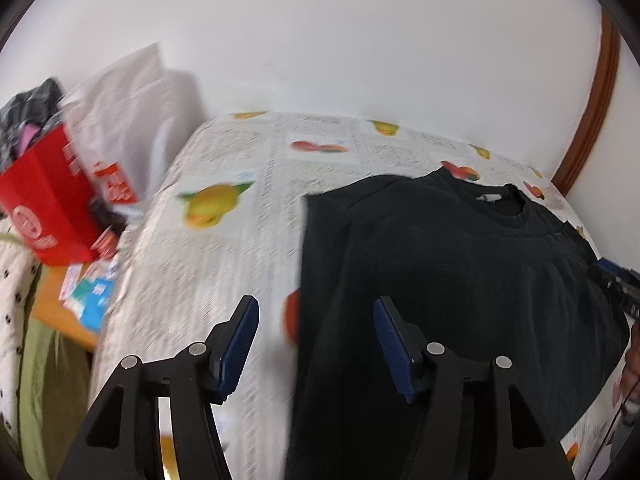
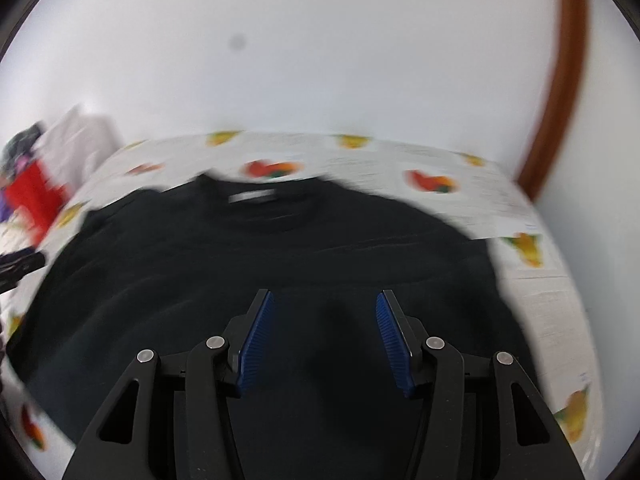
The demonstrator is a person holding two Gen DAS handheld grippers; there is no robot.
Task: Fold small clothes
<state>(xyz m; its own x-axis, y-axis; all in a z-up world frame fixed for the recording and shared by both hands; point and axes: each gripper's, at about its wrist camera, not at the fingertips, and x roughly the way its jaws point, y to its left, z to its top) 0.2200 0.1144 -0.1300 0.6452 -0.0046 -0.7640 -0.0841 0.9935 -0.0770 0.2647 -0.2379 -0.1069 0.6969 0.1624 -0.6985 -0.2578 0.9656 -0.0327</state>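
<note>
Beyond the table's [image 1: 240, 248] left edge, your red box [image 1: 48, 216] holds clothes [image 1: 28, 116]; both grippers [image 1: 316, 344] [image 2: 325, 336] gape empty over the black shirt [image 2: 280, 264].

Both grippers [image 1: 316, 344] [image 2: 325, 336]: black frames w/ silver pins; ribbed blue pads [image 2: 256, 344]

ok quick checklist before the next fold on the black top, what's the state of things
1. Left gripper open, nothing between its fingers: ok.
2. Right gripper open, nothing held: ok.
3. Black top lying spread on the fruit-print cloth, neckline at the far side: ok.
4. Left edge of the top folded in straight: ok.
5. Right side of the top flat: cannot tell, blurred.
6. Red bag clear of the top: ok.
</note>
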